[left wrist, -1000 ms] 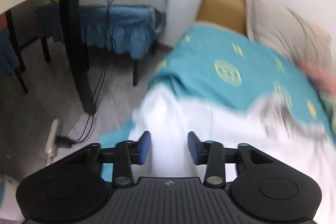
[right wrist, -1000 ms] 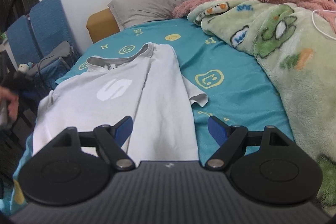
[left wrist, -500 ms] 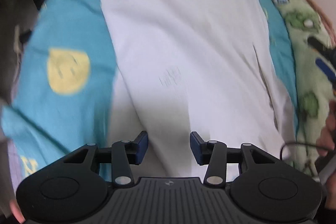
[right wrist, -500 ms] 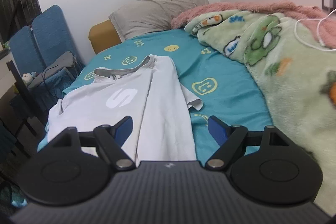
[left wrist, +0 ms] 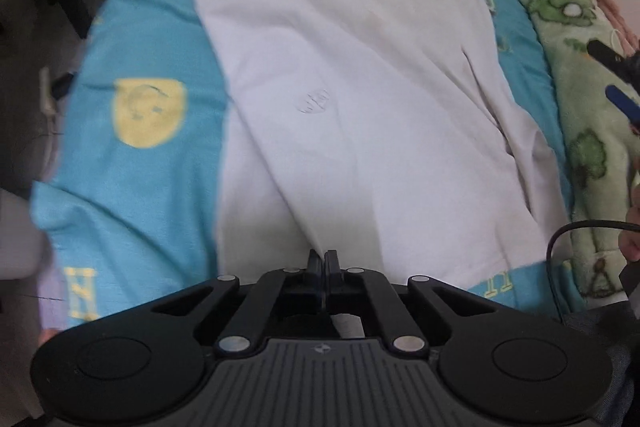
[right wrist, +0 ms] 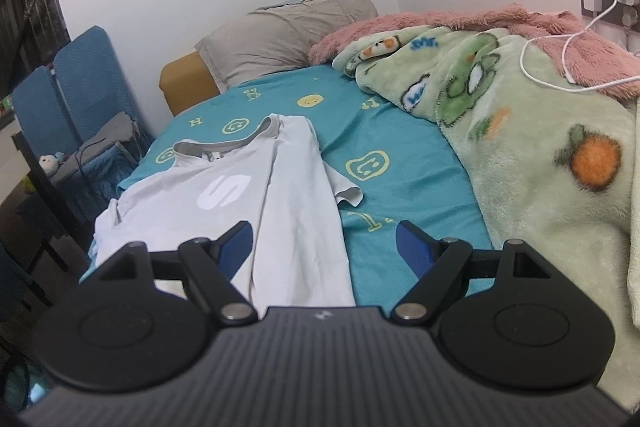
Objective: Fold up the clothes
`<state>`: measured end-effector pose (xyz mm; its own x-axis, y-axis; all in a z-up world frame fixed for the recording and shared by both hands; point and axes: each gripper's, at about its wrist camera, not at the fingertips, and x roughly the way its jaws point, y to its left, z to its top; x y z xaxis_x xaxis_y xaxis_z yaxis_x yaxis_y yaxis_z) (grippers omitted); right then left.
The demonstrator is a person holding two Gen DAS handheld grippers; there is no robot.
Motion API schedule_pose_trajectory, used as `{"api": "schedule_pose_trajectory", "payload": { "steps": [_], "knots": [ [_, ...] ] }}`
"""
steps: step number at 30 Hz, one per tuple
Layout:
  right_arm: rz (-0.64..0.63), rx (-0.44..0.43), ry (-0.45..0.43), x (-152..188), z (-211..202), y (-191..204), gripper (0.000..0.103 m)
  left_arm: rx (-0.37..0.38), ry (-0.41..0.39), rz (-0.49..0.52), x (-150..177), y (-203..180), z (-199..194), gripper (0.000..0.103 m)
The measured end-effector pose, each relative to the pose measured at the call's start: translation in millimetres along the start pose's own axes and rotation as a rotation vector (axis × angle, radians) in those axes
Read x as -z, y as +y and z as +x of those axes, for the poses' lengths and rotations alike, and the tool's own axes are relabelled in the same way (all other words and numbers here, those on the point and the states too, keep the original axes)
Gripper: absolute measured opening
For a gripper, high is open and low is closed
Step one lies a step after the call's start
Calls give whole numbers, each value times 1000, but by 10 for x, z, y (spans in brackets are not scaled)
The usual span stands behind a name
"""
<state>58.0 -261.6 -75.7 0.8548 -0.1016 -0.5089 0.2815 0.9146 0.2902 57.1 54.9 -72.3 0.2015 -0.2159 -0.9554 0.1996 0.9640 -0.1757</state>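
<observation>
Ahead of the left gripper (left wrist: 322, 257), a white T-shirt (left wrist: 352, 87) lies spread lengthwise on the teal bedsheet (left wrist: 132, 187), its hem nearest the fingers and its collar at the far end. The two fingers are pressed together on the hem fabric, pinching a small ridge of it just left of the shirt's middle. To the left of the fingers, bare sheet runs to the bed's edge, where it drops to a dark floor. To their right, the shirt's side edge runs close beside a green fleece blanket (left wrist: 576, 75), with only a thin strip of sheet between.

The right gripper (right wrist: 324, 245) hangs above the hem's right part with its blue-padded fingers spread wide, holding nothing. Its left finger sits over the shirt; its right finger sits over bare sheet. Beyond the fingers, the shirt's right sleeve (right wrist: 344, 187) juts out onto the sheet, and a broad open stretch of sheet separates it from the blanket. A grey pillow (right wrist: 288, 35) lies at the far end of the bed, well apart from the collar (right wrist: 224, 147).
</observation>
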Motion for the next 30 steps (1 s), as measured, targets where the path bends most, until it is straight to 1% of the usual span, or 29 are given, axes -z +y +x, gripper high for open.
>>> {"api": "schedule_pose_trajectory", "payload": {
  "steps": [2,4,6,9,10,12,13,14,16,18,19,20,21,23,24,25,27,30],
  "knots": [
    [11,-5,-5,-17,-9,-23,80,-60,3,-9,-97,129,-164,1],
    [16,-7,-12,-42,-2,-31,80,-146,7,-22,-171,391,-184,1],
    [17,-3,-16,-66,8,-39,80,-229,19,-21,-164,474,-141,1],
    [20,7,-15,-90,12,-63,80,-255,51,-28,-93,524,41,2],
    [23,11,-14,-96,0,-82,80,-262,41,-5,-77,463,35,5],
    [36,11,-11,-114,-33,-130,80,-276,4,47,-59,296,-9,23],
    [46,5,-10,-126,-53,-156,80,-276,-21,65,-66,252,45,44],
    [56,-5,-9,-144,-73,-180,80,-271,-58,72,-89,199,25,54],
    [77,-33,-10,-182,-110,-213,80,-257,-149,82,-147,68,-64,56],
    [95,-62,-8,-216,-132,-238,80,-239,-257,89,-217,-88,-192,66],
    [106,-75,-5,-225,-136,-253,80,-230,-317,85,-281,-221,-208,77],
    [117,-88,-2,-232,-138,-270,80,-221,-375,82,-328,-344,-249,84],
    [126,-98,3,-233,-133,-287,80,-212,-433,78,-372,-466,-294,85],
    [140,-113,15,-227,-117,-317,80,-182,-524,60,-440,-651,-346,87],
    [144,-119,20,-222,-105,-325,80,-148,-554,42,-465,-719,-325,88],
    [147,-122,26,-214,-88,-325,80,-112,-583,22,-488,-785,-299,88],
    [151,-126,33,-198,-51,-319,80,-68,-611,33,-515,-927,-250,88],
    [179,-146,33,-179,34,-333,80,-35,-675,22,-538,-992,-17,88]
  ]
}}
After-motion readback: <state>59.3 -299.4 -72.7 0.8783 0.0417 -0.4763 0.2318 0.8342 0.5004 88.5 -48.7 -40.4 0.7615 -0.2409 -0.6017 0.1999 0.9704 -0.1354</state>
